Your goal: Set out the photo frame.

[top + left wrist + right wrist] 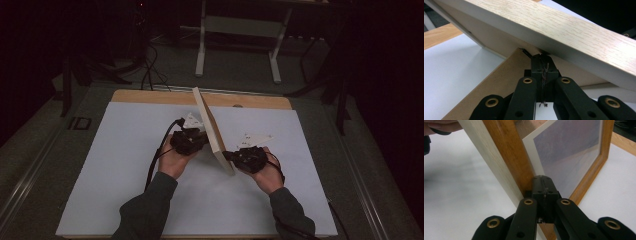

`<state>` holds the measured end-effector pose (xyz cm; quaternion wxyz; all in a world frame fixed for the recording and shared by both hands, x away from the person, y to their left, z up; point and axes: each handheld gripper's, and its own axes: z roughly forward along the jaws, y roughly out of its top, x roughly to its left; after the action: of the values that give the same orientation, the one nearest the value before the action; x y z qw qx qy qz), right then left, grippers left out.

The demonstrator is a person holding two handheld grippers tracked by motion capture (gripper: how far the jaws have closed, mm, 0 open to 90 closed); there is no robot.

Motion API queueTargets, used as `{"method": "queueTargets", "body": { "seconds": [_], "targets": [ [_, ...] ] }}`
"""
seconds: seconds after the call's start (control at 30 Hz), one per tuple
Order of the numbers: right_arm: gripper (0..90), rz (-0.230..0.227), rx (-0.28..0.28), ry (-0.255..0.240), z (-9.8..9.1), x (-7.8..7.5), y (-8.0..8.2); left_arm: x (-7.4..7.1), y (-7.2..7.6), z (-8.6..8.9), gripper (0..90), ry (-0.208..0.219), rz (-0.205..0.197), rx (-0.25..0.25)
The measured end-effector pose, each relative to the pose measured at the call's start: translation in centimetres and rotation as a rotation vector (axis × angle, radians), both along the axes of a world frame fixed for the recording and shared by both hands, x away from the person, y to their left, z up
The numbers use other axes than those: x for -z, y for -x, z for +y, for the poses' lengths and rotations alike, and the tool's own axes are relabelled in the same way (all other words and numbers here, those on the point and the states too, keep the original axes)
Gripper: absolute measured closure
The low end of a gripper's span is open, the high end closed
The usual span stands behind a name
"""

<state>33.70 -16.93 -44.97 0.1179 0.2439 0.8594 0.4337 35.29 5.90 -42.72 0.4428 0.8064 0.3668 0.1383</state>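
With both grippers (pixel 207 134) (pixel 227 156) clenched against the picture frame (pixel 212 131), I'm propping it upright; next, unfold its stand (pixel 499 85).

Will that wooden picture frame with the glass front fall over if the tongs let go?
Probably. The wooden picture frame stands tilted on one edge, so it looks apt to tip. Its brown fold-out back stand might catch it. The glass front could break, being likely fragile.

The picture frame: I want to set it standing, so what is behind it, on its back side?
Behind the picture frame, the left tongs, jaws closed, meet a brown fold-out stand leaning off the backing board. How the stand joins the board is hidden behind the tongs.
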Motion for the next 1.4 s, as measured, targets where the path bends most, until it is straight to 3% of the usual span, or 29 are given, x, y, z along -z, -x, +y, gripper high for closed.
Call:
{"method": "queueTargets", "body": {
  "seconds": [0.47,0.6,0.83,1.3,1.4],
  "targets": [
    [90.0,0.005,-0.034,0.005,0.6,0.0,0.4,0.2,-0.8,0.9,90.0,0.051,0.026,0.015],
    [90.0,0.011,-0.044,0.006,0.9,0.1,0.5,0.3,-1.0,1.4,90.0,0.094,0.035,0.012],
    [90.0,0.006,-0.056,0.012,1.5,0.1,0.6,0.4,-1.5,2.1,90.0,0.123,0.056,0.028],
    [90.0,0.008,-0.079,0.002,2.8,0.0,0.7,0.5,-1.8,2.7,90.0,0.132,0.061,0.018],
    [90.0,0.006,-0.088,0.003,3.4,-0.1,0.7,0.6,-2.0,3.1,90.0,0.158,0.07,0.022]
  ]
}}
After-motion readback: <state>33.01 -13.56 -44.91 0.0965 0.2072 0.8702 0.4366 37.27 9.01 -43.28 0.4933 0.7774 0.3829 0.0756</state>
